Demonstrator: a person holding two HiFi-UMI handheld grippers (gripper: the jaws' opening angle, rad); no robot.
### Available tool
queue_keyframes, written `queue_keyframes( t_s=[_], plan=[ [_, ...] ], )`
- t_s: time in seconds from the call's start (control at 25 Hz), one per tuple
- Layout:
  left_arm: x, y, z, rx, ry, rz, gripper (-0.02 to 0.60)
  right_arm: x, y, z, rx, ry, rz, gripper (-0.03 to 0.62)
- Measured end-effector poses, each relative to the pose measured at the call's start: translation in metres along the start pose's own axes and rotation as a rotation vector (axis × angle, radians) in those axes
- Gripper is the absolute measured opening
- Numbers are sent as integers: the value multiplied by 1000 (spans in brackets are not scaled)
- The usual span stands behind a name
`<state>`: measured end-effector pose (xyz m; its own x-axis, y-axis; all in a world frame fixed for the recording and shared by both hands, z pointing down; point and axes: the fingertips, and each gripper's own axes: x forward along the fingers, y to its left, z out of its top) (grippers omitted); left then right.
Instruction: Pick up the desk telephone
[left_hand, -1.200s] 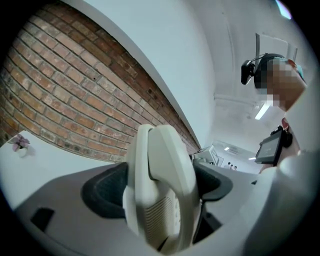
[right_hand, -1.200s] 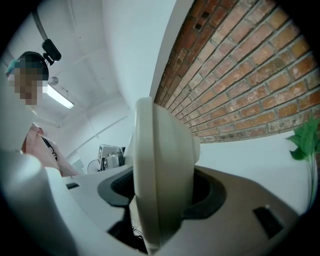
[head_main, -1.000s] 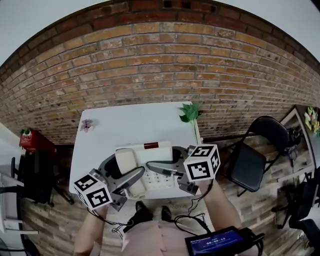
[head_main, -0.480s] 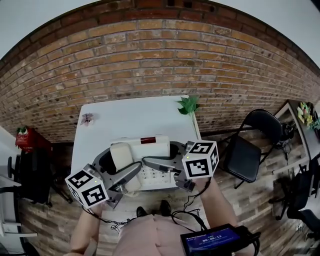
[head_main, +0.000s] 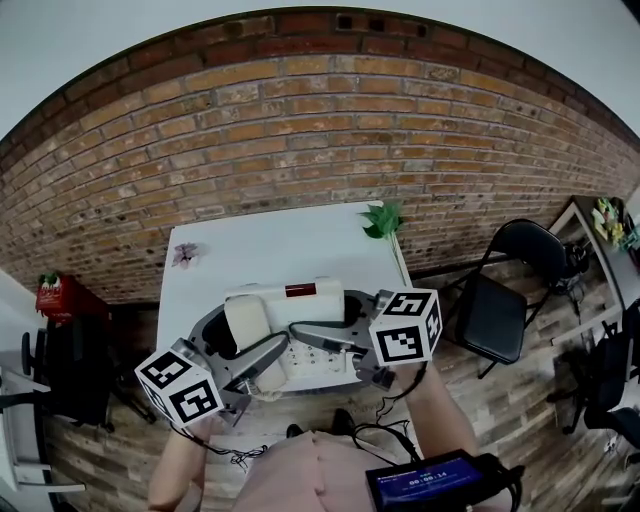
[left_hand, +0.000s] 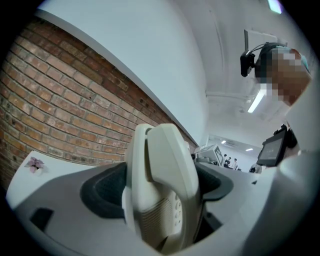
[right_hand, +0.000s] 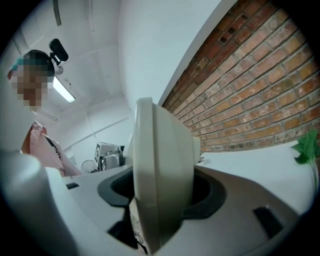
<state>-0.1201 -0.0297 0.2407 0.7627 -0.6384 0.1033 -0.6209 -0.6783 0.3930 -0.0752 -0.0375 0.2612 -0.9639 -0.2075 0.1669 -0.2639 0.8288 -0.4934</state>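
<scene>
The cream desk telephone (head_main: 300, 325), handset on its left side, hangs above the near part of the white table (head_main: 270, 250), held from both ends. My left gripper (head_main: 236, 347) is shut on the handset end; in the left gripper view the telephone (left_hand: 162, 190) fills the gap between the dark pads (left_hand: 102, 192). My right gripper (head_main: 340, 322) is shut on the right end, and in the right gripper view the telephone's (right_hand: 160, 185) edge stands upright between the pads (right_hand: 202, 192).
A green plant sprig (head_main: 382, 220) lies at the table's far right corner and a small pink flower (head_main: 186, 254) at its far left. A black folding chair (head_main: 505, 295) stands to the right. A brick wall (head_main: 320, 140) rises behind the table.
Both grippers have carried the telephone together a short way and a little higher off the table. The grip of each has stayed the same.
</scene>
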Motion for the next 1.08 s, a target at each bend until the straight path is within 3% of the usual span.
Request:
queue_keyframes(
  t_s=[1.08],
  plan=[
    [-4, -7, 2, 11, -20, -1, 428, -4, 9, 1, -26, -1, -12, 255]
  ],
)
